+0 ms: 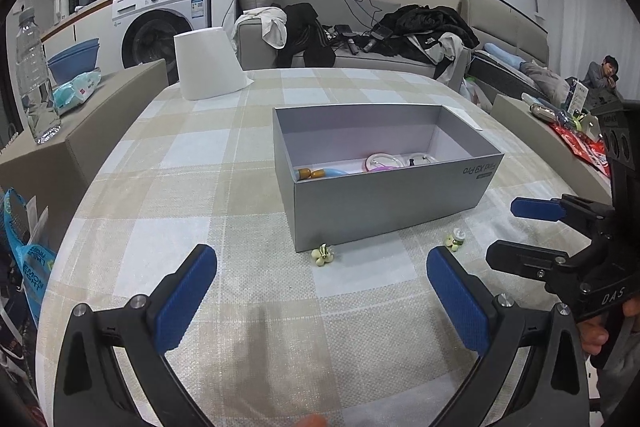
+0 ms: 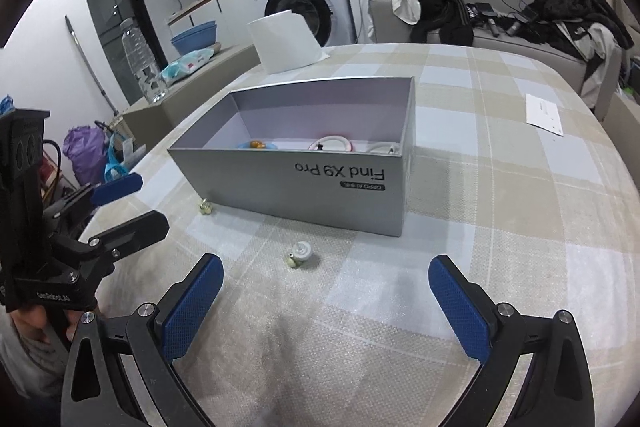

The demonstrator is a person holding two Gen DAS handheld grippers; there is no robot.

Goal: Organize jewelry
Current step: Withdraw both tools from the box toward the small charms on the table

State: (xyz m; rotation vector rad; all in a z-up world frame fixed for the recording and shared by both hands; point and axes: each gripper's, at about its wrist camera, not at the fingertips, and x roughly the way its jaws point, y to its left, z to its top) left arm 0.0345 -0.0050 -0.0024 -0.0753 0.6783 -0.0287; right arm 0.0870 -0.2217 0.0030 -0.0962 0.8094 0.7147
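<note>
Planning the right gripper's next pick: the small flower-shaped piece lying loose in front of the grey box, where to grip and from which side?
Take the flower piece from above, across its rounded pale body, with the right gripper. It is low on the tablecloth with free cloth all round, apart from the grey box, so both fingers fit. The jaws stand wide open; likely close gently, since it looks small and light.

Each of the 2 fisheye views looks forward and slightly down from low over a checked table point(image 1: 168, 187), framed by its own gripper's blue pads. The left view faces the grey box point(image 1: 384, 203) from its near left corner; the right view faces the box point(image 2: 320, 187) along its printed long side. Both share the box, 2 small earrings before it, the sofa and washer behind, and each glimpses the other gripper at its edge.
</note>
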